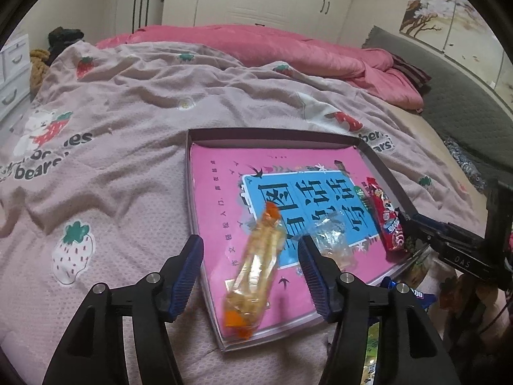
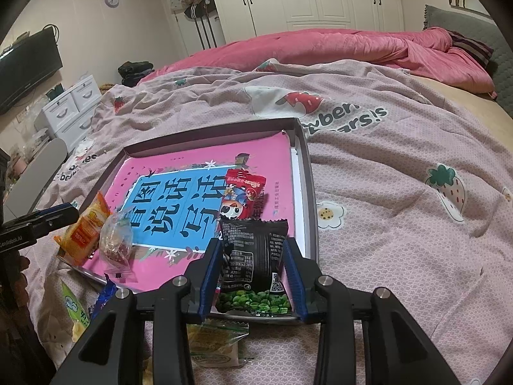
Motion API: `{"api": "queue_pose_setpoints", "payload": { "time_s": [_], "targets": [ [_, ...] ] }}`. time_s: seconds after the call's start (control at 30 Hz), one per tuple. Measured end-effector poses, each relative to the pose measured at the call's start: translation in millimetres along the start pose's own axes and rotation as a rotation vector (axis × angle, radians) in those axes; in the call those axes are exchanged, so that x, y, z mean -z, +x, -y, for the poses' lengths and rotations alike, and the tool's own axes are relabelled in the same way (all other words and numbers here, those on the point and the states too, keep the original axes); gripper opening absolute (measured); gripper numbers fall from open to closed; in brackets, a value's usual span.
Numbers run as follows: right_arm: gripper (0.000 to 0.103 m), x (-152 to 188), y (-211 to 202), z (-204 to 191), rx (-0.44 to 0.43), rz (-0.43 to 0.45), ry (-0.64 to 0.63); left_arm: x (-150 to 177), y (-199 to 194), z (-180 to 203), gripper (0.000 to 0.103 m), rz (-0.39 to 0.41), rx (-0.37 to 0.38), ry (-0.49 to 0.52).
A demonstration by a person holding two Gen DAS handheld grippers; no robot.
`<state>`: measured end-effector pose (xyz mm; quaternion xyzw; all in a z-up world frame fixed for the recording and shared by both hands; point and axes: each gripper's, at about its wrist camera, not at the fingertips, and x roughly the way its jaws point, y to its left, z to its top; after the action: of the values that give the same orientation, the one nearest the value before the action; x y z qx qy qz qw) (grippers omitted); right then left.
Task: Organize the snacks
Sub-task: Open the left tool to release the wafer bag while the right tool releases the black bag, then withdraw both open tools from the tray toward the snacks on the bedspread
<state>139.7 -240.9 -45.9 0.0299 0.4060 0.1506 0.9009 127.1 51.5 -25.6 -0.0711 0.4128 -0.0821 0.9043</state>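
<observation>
A bed's blanket point(image 1: 128, 128), printed "bears", carries a tray point(image 1: 381, 163) lined in pink. The left gripper point(image 1: 251, 256) gapes around a blurred orange packet point(image 1: 256, 272) without touching it. The right gripper point(image 2: 253, 272), marked "GenRobot.AI", clamps a black pea packet point(image 2: 253, 256) over the tray's near edge.

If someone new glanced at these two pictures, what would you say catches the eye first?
Most likely the shallow tray with its bright pink and blue printed bottom, lying on the strawberry-print blanket. Next, the black green-pea snack packet clamped in the right hand-held gripper at the tray's near edge. In the left view, a blurred orange-ended clear snack packet sits between the open fingers of the left hand-held gripper.
</observation>
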Motion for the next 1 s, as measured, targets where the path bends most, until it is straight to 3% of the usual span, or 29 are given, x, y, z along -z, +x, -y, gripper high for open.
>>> {"api": "queue_pose_setpoints", "payload": {
  "time_s": [0.27, 0.4, 1.0],
  "targets": [
    [0.039, -1.6, -4.8, -1.9, -0.002, 0.018, -0.008, -0.2, -9.3, -7.9, 0.063, 0.011, -0.016, -0.011],
    [0.046, -2.5, -7.9, -4.5, -0.008, 0.03, -0.02, 0.2, -14.1, -10.5, 0.066, 0.015, -0.021, -0.02],
    [0.056, -1.9, -28.9, -18.3, -0.004, 0.093, -0.086, 1.5, -45.8, 2.6, 0.075, 0.06, -0.018, -0.008]
  ]
}}
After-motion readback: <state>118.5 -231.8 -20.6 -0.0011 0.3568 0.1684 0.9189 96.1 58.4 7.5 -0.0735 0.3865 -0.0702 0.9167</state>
